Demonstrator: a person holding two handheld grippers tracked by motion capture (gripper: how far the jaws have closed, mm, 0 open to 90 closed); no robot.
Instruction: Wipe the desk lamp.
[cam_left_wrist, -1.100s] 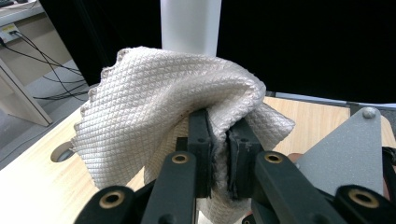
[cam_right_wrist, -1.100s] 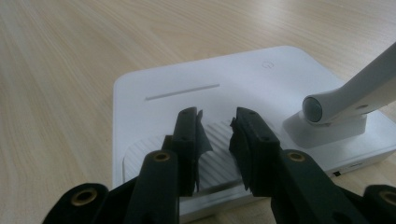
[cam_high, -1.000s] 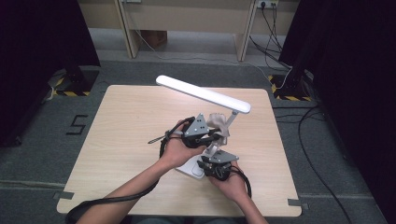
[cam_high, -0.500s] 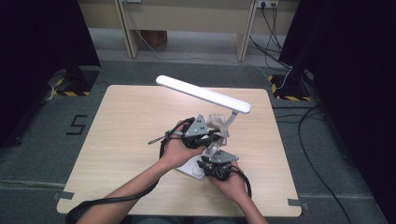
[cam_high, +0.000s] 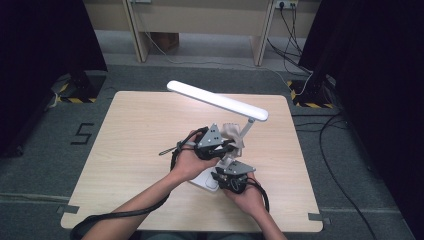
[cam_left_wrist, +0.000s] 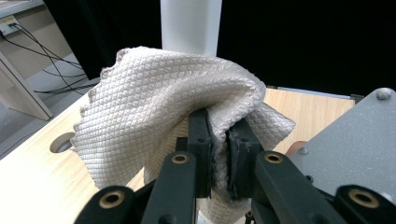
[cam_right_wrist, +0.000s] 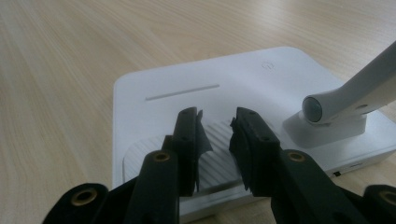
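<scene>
Nearest the person, the right hand-held gripper (cam_high: 231, 178) sits low over the lamp base (cam_high: 204, 179), a flat white slab lying on the wooden surface (cam_high: 135, 135) close to its near edge. In the right gripper view its jaws stand a little apart above the ribbed pad (cam_right_wrist: 212, 161) set into the base, with nothing between them; whether the tips touch the pad I cannot tell from that angle. Just beside the pad, the arm (cam_right_wrist: 362, 93) of the lamp joins the base at a round hinge (cam_right_wrist: 314, 108).

A little farther in, the left hand-held gripper (cam_high: 226, 146) is clamped on a cloth (cam_high: 234, 134), a pale quilted rag with a diamond weave. In the left gripper view its jaws pinch a fold of the cloth (cam_left_wrist: 159, 116) between them, and the rest bunches up and drapes over the jaw tips. The cloth is pressed up against the white arm (cam_left_wrist: 190, 25) of the lamp, which rises straight behind it.

Beyond both hands, the arm slopes up to the long white lamp head (cam_high: 216, 100), which hangs above the middle of the surface and runs slantwise from far left to right. The head glows bright white.
</scene>
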